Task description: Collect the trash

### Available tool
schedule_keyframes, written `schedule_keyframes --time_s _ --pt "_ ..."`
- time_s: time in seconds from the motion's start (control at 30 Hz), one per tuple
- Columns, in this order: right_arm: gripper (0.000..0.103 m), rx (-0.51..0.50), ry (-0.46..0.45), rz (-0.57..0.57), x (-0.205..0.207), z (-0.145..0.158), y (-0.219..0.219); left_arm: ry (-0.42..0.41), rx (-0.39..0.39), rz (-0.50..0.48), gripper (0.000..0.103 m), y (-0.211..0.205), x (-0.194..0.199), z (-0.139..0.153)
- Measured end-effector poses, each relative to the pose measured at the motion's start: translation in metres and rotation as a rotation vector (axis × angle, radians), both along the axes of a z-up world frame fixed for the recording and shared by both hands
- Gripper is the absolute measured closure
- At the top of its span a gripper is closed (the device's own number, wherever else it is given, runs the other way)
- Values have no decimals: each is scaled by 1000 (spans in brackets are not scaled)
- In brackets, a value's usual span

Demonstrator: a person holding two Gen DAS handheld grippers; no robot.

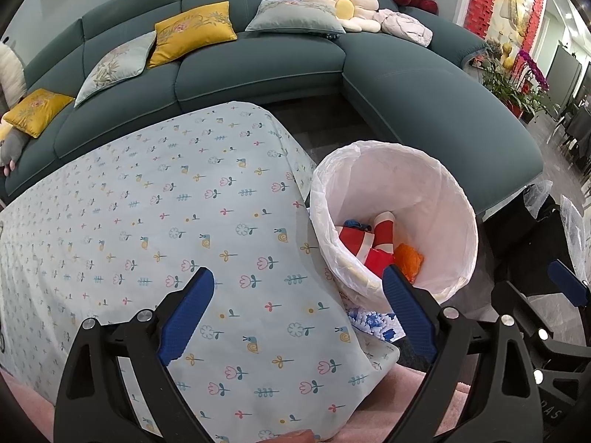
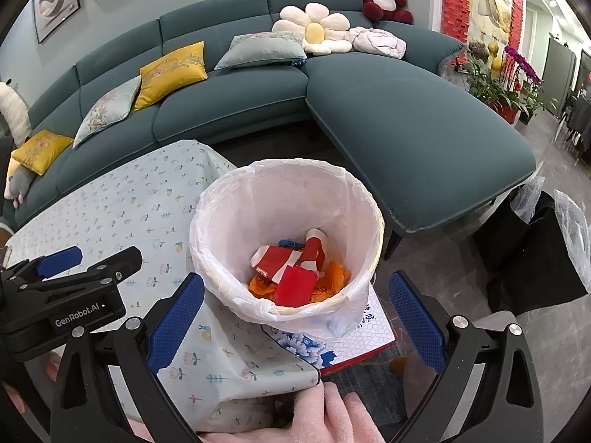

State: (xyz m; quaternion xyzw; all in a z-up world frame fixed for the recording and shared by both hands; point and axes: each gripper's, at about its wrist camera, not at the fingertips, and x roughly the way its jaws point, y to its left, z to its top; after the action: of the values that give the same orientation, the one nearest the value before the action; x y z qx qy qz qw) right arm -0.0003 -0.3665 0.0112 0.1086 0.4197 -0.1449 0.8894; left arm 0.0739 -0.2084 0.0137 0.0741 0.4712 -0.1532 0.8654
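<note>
My right gripper (image 2: 295,317) hangs nearest, jaws wide and holding nothing, just above the bin (image 2: 288,306); my left gripper (image 1: 299,313) is equally wide and bare over the surface (image 1: 155,221). The trash (image 2: 295,277), red and orange wrappers, lies at the bin's bottom. I see nothing left on the cloth, so I judge collecting nearly done. The bin sits just beside the surface's corner, with the sofa (image 2: 406,129) near behind and open floor to the right.

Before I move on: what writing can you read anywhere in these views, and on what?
"GenRobot.AI": white letters on the left gripper body, right wrist view.
Chinese characters on the blue-and-white box under the bin: partly hidden, unreadable.
Letters at the left wrist view's lower right edge: cut off.
</note>
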Motion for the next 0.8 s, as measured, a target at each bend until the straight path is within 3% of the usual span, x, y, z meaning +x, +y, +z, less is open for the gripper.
schedule_keyframes --time_s 0.8 --pt "7 -23 25 0 0 -7 0 -8 29 15 15 -1 1 1"
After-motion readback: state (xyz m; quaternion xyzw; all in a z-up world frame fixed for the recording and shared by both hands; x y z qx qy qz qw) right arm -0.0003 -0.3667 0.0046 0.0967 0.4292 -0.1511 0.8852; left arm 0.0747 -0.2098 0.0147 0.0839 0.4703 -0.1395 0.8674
